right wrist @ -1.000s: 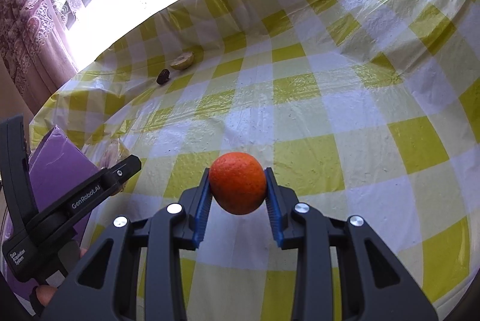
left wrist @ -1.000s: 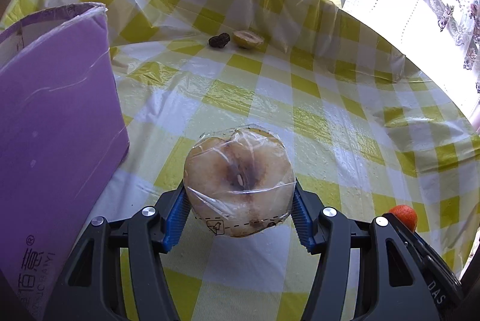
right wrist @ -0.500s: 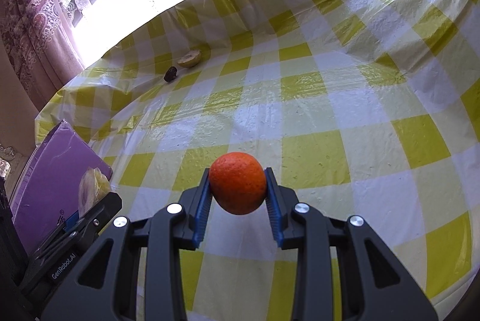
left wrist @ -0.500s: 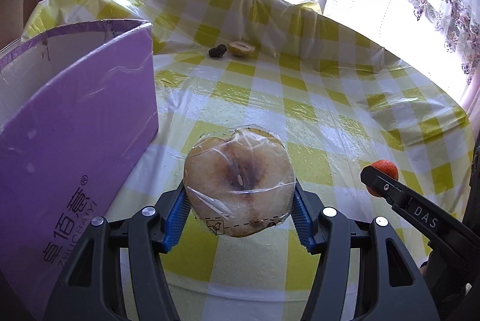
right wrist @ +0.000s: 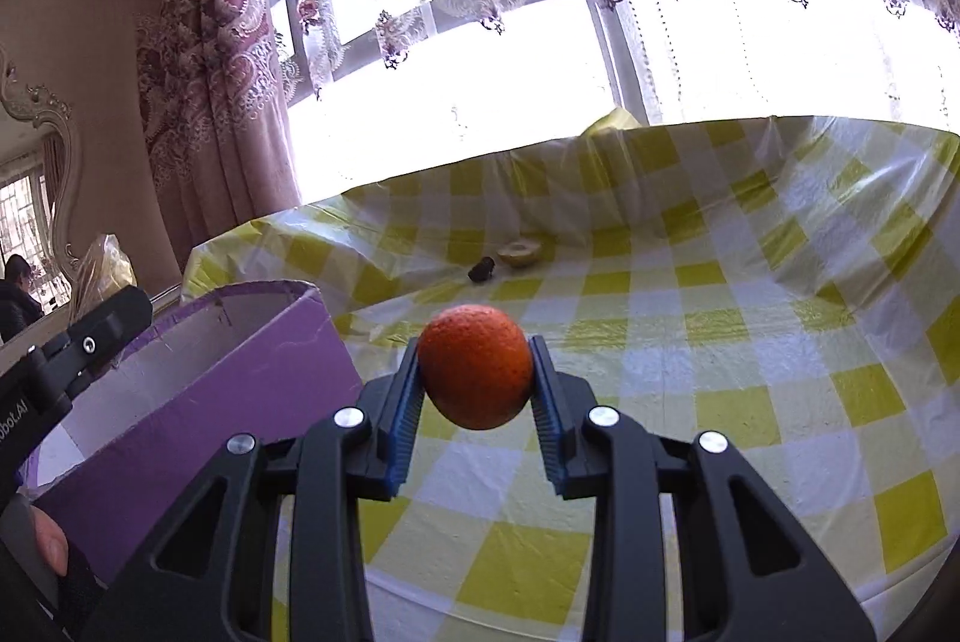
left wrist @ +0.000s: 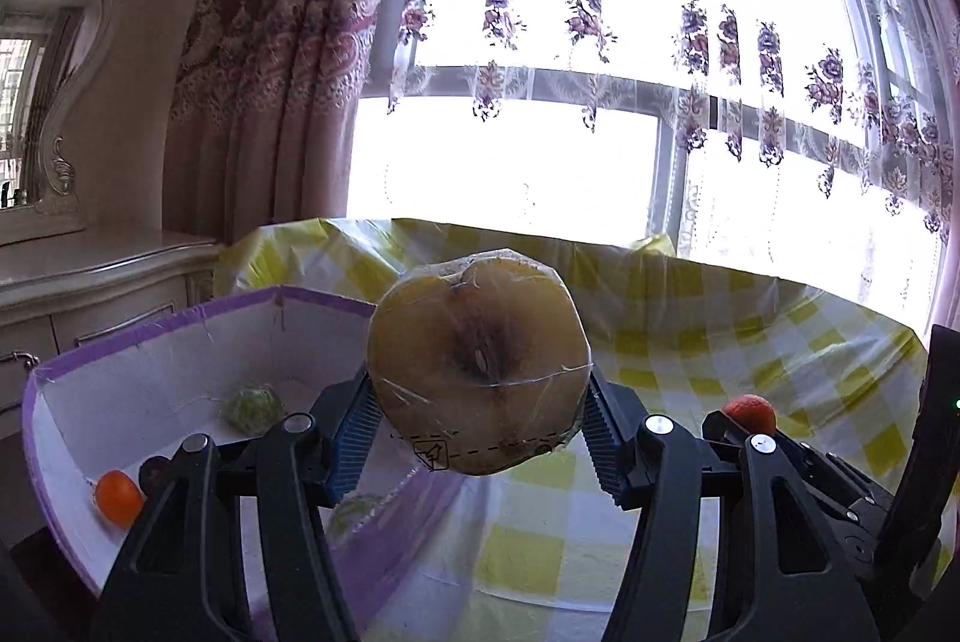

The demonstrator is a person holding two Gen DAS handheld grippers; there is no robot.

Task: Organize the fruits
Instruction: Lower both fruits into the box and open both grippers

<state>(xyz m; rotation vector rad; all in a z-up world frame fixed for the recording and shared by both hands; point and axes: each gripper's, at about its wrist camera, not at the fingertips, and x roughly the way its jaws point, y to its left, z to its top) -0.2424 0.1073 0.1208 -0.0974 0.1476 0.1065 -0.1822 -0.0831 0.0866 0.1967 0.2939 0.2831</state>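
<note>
Two grips loaded: left gripper [left wrist: 478,429] clamps wrapped half-apple [left wrist: 478,363], film likely slippery, flesh soft; right gripper [right wrist: 474,405] pinches firm orange [right wrist: 474,366] at midline.

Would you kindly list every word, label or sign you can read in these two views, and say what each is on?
"obot.AI": white letters, cut off by the frame edge, on the left gripper.
Small printed symbol with a dashed line on the plastic wrap of the halved pear: no readable words.
Nothing else legible.
</note>
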